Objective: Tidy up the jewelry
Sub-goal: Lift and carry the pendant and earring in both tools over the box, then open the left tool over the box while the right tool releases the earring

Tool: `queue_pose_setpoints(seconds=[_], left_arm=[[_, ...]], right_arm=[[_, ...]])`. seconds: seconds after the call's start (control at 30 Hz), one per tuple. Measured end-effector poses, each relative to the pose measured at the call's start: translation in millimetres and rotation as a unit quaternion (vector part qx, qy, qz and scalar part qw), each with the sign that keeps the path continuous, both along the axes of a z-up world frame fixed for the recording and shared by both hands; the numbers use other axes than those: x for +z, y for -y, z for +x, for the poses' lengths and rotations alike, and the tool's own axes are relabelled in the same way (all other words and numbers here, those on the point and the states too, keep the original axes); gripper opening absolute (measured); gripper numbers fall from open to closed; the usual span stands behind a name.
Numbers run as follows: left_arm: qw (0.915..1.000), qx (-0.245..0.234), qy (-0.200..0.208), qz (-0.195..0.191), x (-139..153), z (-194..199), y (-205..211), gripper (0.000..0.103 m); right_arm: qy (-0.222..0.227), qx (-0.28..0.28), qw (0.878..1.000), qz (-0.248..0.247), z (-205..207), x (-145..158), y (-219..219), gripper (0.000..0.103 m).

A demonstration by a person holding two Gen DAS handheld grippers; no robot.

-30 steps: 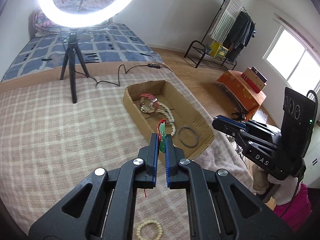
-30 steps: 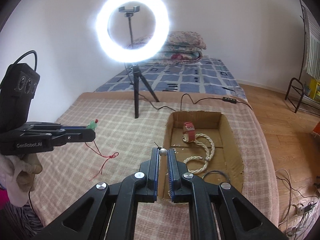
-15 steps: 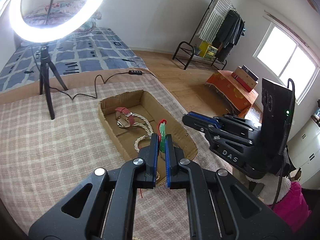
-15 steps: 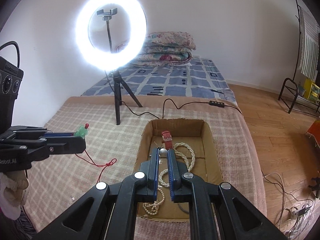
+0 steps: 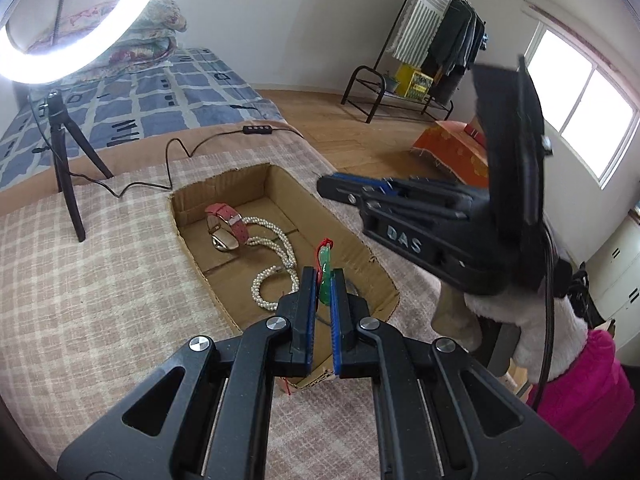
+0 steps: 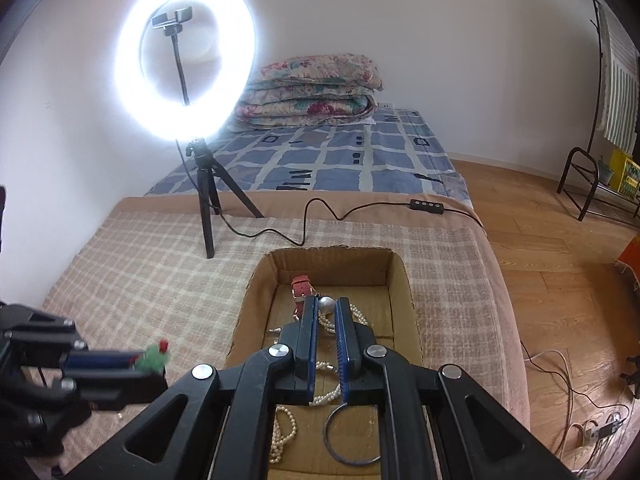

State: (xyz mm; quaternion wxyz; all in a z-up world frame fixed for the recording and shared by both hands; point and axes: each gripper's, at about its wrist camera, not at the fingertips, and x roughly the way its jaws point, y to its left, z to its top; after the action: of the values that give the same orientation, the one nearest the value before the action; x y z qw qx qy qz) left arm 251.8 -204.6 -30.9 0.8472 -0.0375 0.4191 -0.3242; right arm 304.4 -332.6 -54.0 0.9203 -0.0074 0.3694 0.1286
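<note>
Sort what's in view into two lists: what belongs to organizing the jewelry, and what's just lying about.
Job: green pendant in the left gripper; silver bead in the right gripper; box; watch; pearls; bangle.

Lying about: ring light; tripod; cable; quilts; clothes rack.
</note>
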Motion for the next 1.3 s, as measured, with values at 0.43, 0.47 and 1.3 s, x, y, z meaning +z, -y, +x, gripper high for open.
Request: queue_pose_setpoints(seconds=[0.43, 0.47, 1.3], left_arm=[[0.9992, -0.013, -0.006, 0.038, -40.4, 5.3, 23.8, 0.004], [0.999, -0.014, -0.007, 0.041, -44.0, 5.9, 24.7, 0.004], [0.9985, -0.012, 0.001, 0.054, -54.7, 4.9, 22.0, 0.066]], right_arm=[[-0.024, 0.001, 1.0, 0.015, 36.1, -31.1, 3.0, 0.006], [-0.026, 0.001, 1.0, 0.015, 38.1, -33.7, 2.7, 0.006], [0.01, -0.035, 0.999, -0.01, 42.2, -32.3, -4.7, 0.101]])
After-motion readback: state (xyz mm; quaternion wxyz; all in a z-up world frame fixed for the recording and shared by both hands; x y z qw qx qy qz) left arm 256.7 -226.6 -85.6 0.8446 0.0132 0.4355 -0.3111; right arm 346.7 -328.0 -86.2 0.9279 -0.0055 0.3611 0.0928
